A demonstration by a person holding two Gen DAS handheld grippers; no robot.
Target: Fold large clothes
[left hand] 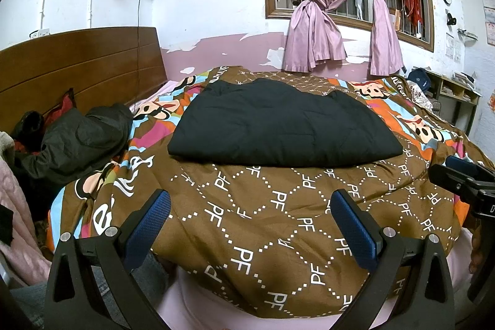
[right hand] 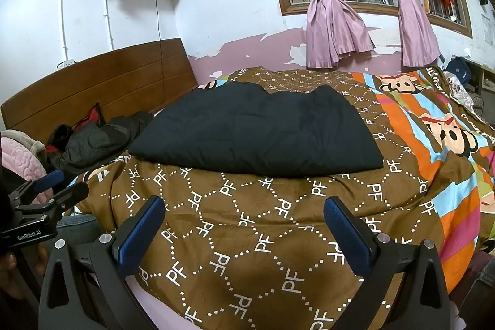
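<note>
Lying flat on patterned quilt (left hand: 278, 221): folded black padded garment (left hand: 284, 126), trapezoid; both grippers' jaws wide, empty.

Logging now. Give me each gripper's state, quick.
Left gripper: open, holding nothing, above the quilt.
Right gripper: open, holding nothing, short of the black garment.

Folded garment (left hand: 284, 126) on quilt (left hand: 278, 221), jacket (left hand: 80, 141) to its left
</note>
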